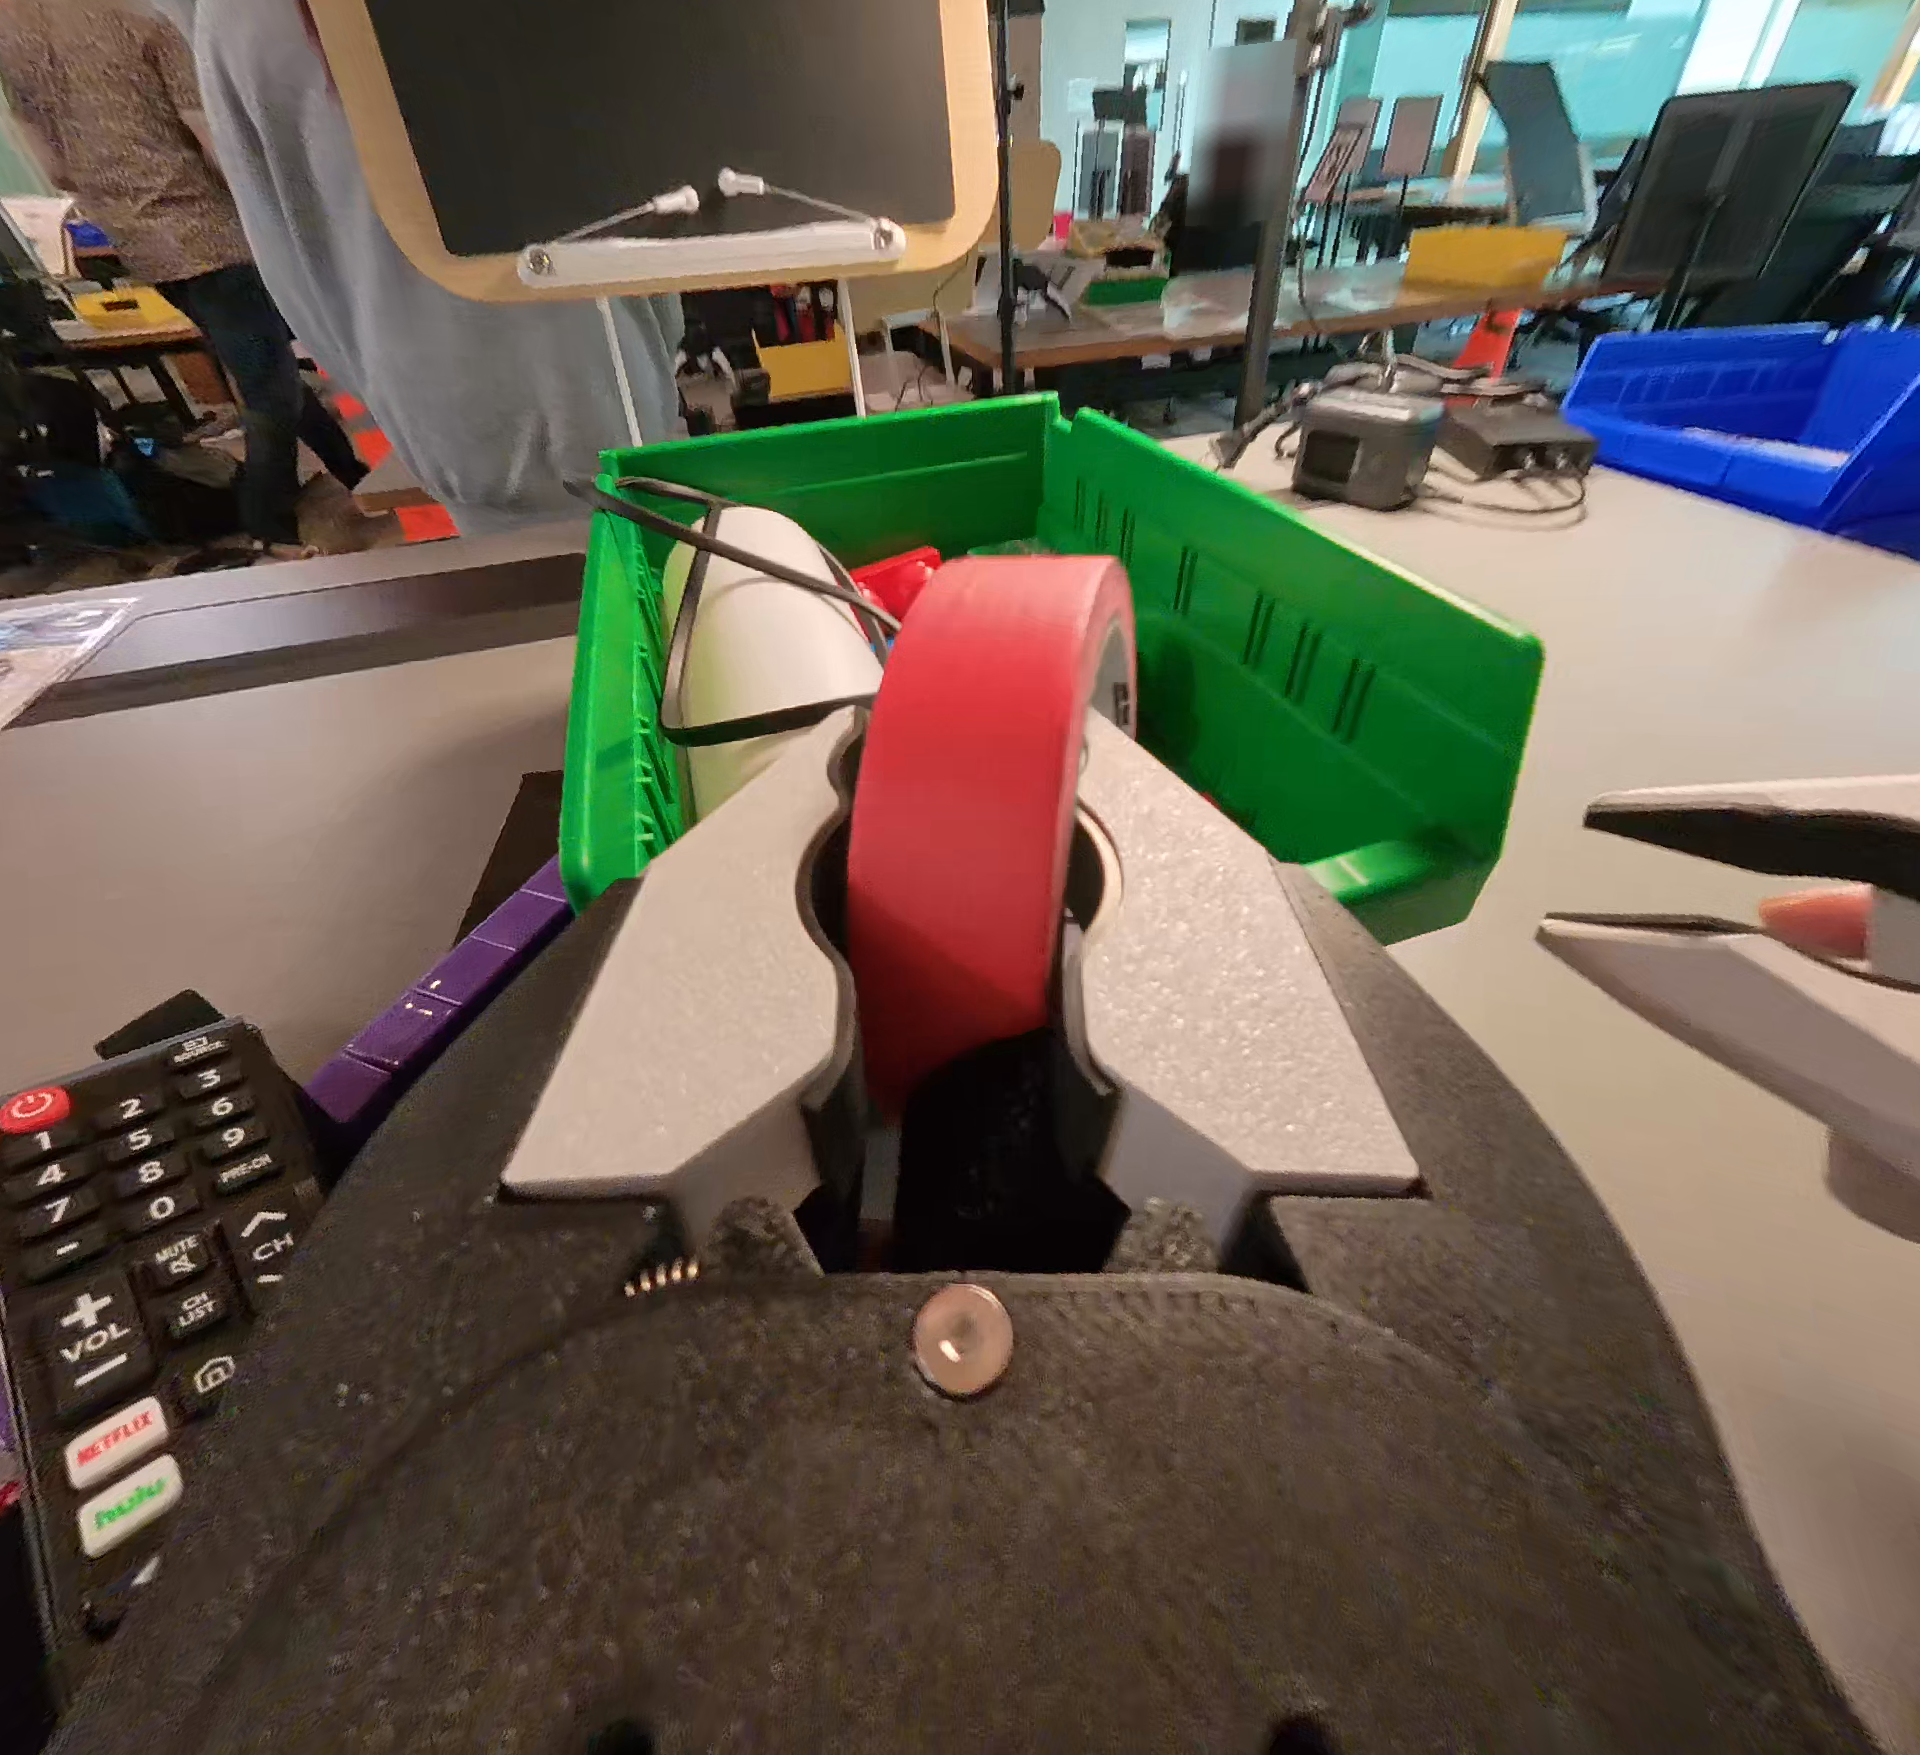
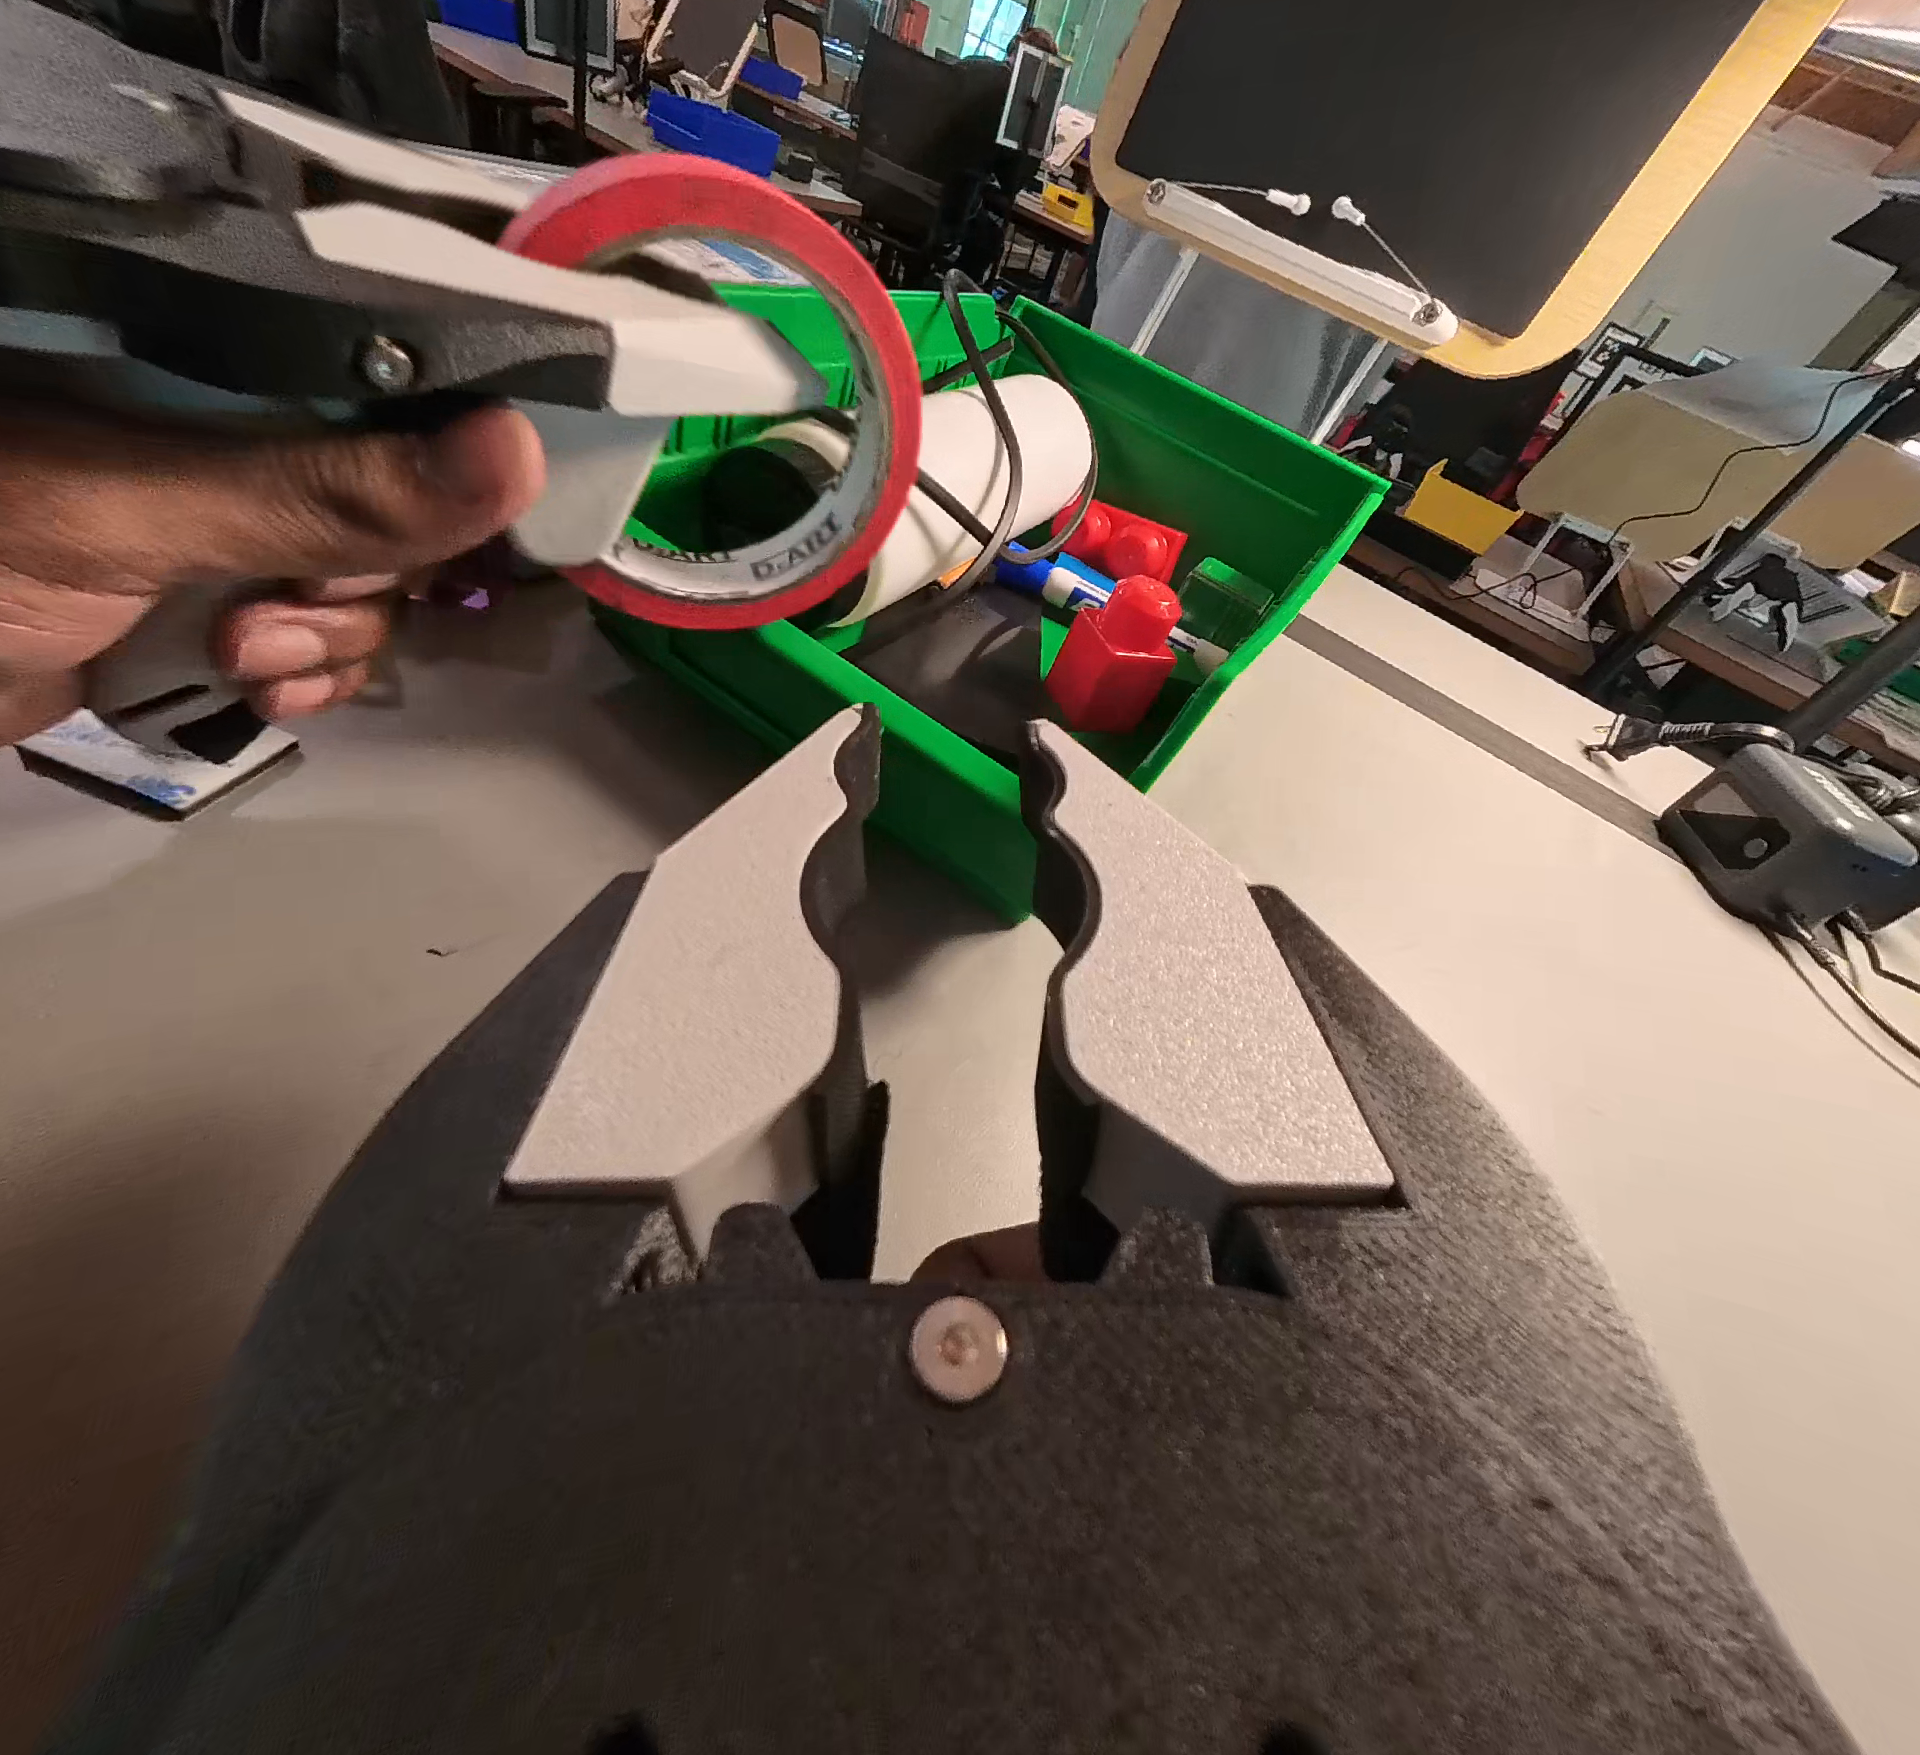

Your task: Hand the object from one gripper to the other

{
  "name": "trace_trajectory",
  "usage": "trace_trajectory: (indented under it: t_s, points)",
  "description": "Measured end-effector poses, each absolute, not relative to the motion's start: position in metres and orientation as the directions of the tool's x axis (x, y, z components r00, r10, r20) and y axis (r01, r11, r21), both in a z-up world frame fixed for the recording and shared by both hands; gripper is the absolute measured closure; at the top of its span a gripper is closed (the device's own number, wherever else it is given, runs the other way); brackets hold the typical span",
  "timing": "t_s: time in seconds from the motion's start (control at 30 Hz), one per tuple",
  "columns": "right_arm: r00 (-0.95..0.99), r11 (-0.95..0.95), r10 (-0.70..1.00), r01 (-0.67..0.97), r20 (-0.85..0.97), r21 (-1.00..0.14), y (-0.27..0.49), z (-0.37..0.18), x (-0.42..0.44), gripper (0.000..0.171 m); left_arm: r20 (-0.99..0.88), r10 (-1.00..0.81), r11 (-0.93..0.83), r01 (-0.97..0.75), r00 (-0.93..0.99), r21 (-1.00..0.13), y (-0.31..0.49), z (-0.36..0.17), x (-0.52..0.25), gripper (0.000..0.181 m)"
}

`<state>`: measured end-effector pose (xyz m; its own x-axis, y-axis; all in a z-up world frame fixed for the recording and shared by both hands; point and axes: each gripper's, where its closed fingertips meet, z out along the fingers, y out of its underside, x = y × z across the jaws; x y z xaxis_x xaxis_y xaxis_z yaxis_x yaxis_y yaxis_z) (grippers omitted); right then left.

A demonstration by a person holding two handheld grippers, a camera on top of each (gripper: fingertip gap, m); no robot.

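Gripping the red tape roll (image 1: 977,801) edge-on between its two grey fingers, your left tool (image 1: 966,770) holds it in the air, above the near end of the green bin (image 1: 1299,666). Your right tool (image 2: 951,749) stands parted with nothing between its fingers, low over the bench (image 2: 1455,1030) just short of the bin's near wall, and apart from the roll.

Bin contents: a white cylinder (image 2: 997,458) wrapped in a black cord (image 2: 1003,448), two red blocks (image 2: 1117,656), a blue and white marker (image 2: 1049,578) and a clear green block (image 2: 1231,599).

Edges: a remote control (image 1: 135,1238) and a purple item (image 1: 447,988) lie by your left tool. A dark box (image 2: 1787,832) with cables sits to your right, and bare bench lies between it and the bin. A black board (image 2: 1455,64) on a stand rises behind the bin.
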<state>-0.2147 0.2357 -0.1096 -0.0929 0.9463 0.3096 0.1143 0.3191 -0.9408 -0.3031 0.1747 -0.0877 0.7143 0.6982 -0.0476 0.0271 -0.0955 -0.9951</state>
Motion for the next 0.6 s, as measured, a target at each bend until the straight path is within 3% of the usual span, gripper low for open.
trace_trajectory:
  t_s: [0.23, 0.6]
  points:
    - [-0.103, 0.311, 0.948, 0.113, 0.301, -0.944, 0.235, -0.11, -0.214, 0.144, -0.013, 0.65, -0.156, 0.117, 0.76, -0.981, 0.19, -0.104, -0.304, 0.112]
    - [-0.129, 0.277, 0.956, 0.096, 0.264, -0.956, 0.23, -0.107, -0.214, 0.143, -0.063, 0.652, -0.193, 0.085, 0.756, -0.977, 0.187, -0.109, -0.296, 0.108]
